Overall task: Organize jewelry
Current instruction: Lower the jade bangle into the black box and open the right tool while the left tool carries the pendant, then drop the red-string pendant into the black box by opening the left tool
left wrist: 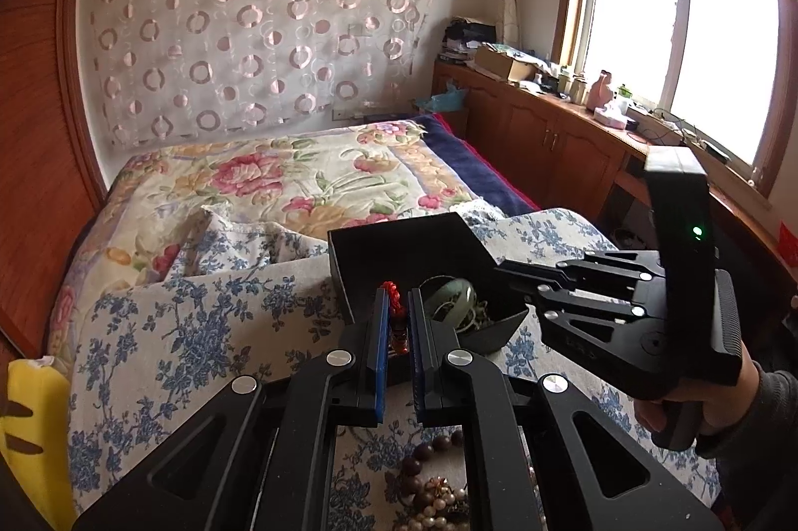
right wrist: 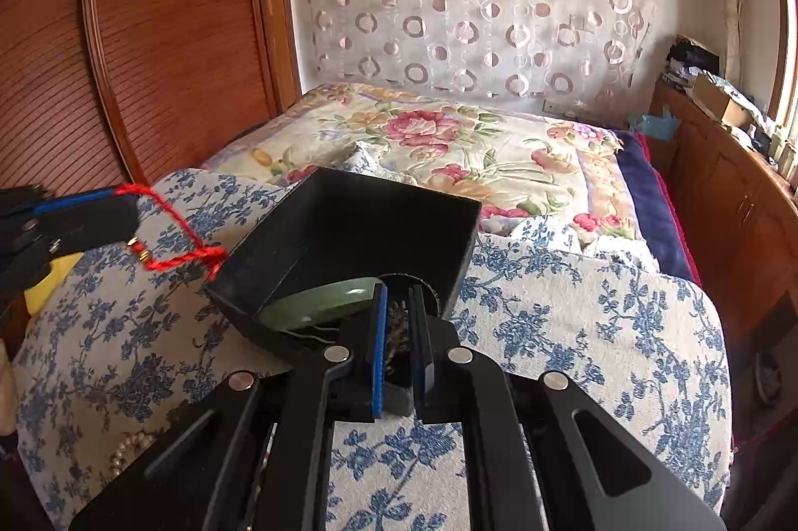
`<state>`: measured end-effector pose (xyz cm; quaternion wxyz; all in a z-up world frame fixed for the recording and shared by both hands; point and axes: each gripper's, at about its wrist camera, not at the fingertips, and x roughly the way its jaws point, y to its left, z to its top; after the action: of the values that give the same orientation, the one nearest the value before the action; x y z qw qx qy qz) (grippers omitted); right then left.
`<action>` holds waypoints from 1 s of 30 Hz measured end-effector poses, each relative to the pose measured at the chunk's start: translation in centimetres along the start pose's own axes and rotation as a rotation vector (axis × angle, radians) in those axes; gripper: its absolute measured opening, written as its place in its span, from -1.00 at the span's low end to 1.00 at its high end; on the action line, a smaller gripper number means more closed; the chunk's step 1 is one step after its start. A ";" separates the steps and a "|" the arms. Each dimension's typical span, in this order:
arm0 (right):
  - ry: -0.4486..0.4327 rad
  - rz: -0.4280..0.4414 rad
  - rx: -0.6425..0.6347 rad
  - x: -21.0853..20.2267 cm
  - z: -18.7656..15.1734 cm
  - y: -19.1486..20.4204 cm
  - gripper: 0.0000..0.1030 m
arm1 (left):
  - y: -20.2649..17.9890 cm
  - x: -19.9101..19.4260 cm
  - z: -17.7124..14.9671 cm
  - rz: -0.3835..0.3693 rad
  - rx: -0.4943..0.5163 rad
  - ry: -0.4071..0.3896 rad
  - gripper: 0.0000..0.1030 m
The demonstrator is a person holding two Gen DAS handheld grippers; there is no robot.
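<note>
A black open box (left wrist: 409, 251) sits on a blue-flowered cushion (left wrist: 209, 321); it also shows in the right wrist view (right wrist: 349, 226). It holds a green jade bangle (left wrist: 451, 294) (right wrist: 319, 299) and tangled chains. My left gripper (left wrist: 399, 306) is shut on a red cord bracelet (left wrist: 396, 306), held just left of the box; the cord (right wrist: 169, 226) hangs with gold beads. My right gripper (right wrist: 399, 306) is shut on the box's near wall; it shows from the side in the left wrist view (left wrist: 503, 269).
Loose jewelry lies under my left gripper: brown wooden beads (left wrist: 424, 451) and pearls (left wrist: 439, 506). A pearl strand (right wrist: 129, 446) lies on the cushion. A flowered bed (right wrist: 449, 136), wooden cabinets (left wrist: 548, 132) and a yellow pillow (left wrist: 30, 421) surround the cushion.
</note>
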<state>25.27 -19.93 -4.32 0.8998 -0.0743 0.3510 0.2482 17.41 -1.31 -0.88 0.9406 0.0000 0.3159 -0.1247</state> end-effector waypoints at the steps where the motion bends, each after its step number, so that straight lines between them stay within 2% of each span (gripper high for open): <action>1: -0.003 0.001 0.001 -0.3 -0.1 -0.1 -0.81 | -0.1 0.2 0.1 0.000 0.002 0.000 -0.88; 17: -0.045 0.009 0.044 -4.4 -4.2 -2.5 -0.81 | -1.5 3.3 2.2 0.020 0.016 0.011 -0.85; 18: -0.047 0.007 0.043 -4.6 -4.4 -2.6 -0.81 | -1.6 3.3 2.2 0.020 0.014 0.012 -0.77; 19: -0.048 0.007 0.042 -4.7 -4.5 -2.6 -0.81 | -1.6 3.3 2.2 0.019 0.012 0.011 -0.56; 21: -0.048 0.010 0.042 -4.9 -4.9 -2.5 -0.81 | -1.6 3.2 2.0 0.019 0.018 0.003 -0.28; 26: -0.034 0.015 0.034 -5.0 -6.0 -2.1 -0.81 | -1.4 2.8 1.3 0.034 0.025 0.017 -0.27; 30: -0.019 0.028 0.035 -5.0 -6.9 -1.7 -0.81 | -1.2 1.8 0.3 0.035 0.021 0.016 -0.19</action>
<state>18.88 -25.52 -6.14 0.9007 -0.0511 0.3478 0.2553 18.70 -2.90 -1.57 0.9400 0.0162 0.3221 -0.1113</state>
